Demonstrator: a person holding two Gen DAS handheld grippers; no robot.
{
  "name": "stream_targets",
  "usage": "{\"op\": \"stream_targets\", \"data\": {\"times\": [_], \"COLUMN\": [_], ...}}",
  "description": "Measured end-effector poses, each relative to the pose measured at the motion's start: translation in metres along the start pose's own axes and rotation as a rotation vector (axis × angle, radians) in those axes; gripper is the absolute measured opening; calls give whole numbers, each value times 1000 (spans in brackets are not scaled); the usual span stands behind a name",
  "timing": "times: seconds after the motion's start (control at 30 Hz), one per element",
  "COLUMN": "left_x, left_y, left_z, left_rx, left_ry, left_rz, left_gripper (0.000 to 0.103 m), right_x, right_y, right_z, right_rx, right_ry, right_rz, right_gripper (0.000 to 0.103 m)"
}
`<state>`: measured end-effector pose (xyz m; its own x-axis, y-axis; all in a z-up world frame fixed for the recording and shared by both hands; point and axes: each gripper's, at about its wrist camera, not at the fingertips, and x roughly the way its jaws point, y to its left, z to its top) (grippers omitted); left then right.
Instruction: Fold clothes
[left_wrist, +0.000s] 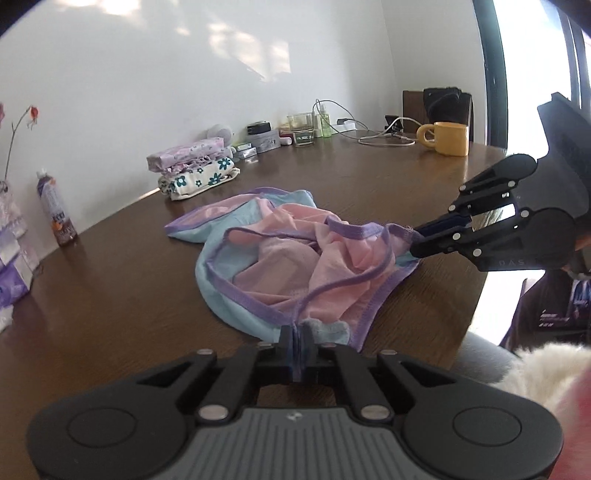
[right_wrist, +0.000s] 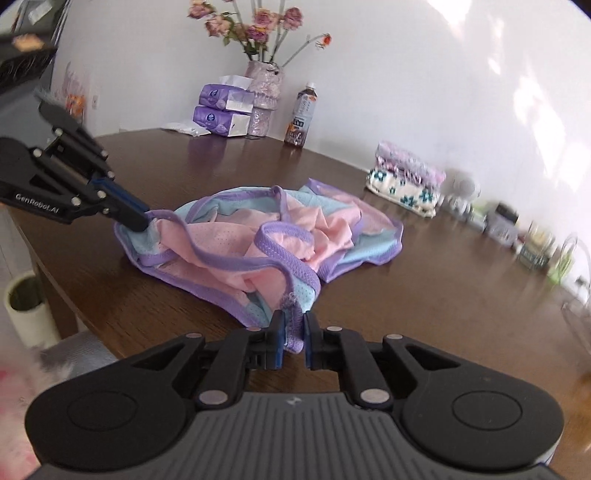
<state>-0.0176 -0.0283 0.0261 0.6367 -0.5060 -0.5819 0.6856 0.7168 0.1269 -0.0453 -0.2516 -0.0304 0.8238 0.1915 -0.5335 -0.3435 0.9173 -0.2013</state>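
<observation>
A crumpled pink and light-blue garment with purple trim lies on the brown table. My left gripper is shut on its near hem, where the blue cloth and a purple strap meet. My right gripper comes in from the right and pinches the purple-edged corner. In the right wrist view the same garment spreads ahead, my right gripper holds a fold of purple trim between its pads, and my left gripper clamps the left corner.
A stack of folded clothes sits near the wall. A drink bottle, yellow mug, glass and cables line the far side. Tissue packs and a flower vase stand at the back. The table edge is close on the right.
</observation>
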Motion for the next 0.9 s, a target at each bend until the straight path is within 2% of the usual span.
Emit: {"op": "stream_targets", "data": {"times": [0.17,0.3,0.4,0.47,0.5,0.6,0.63,0.73,0.77,0.83,0.9], "left_x": [3,9,18,22,20,14,12,4,4,4,6], "left_y": [28,47,55,55,51,37,33,10,2,-14,-25], "left_z": [1,1,0,0,2,7,9,14,13,10,5], "left_rx": [-146,-223,-261,-270,-249,-185,-163,-51,-18,49,78], "left_ry": [17,55,88,92,77,31,15,-57,-64,-78,-68], "left_rz": [-55,-119,-188,-203,-178,-105,-81,98,136,214,229], "left_gripper": [12,19,19,16,3,2,1,1,1,1,1], "right_x": [0,5,6,7,7,8,7,8,11,22,31], "right_y": [-22,-35,-32,-28,-26,-20,-16,8,15,25,28], "right_z": [3,6,8,10,11,13,15,20,20,17,13], "right_rx": [97,105,69,38,23,-23,-57,-168,-186,-179,-131], "right_ry": [32,60,61,57,56,50,30,-47,-57,-49,-33], "right_rz": [119,179,140,102,83,25,-34,-221,-247,-239,-215], "right_gripper": [10,19,17,6,6,5,5,5,5,5,7]}}
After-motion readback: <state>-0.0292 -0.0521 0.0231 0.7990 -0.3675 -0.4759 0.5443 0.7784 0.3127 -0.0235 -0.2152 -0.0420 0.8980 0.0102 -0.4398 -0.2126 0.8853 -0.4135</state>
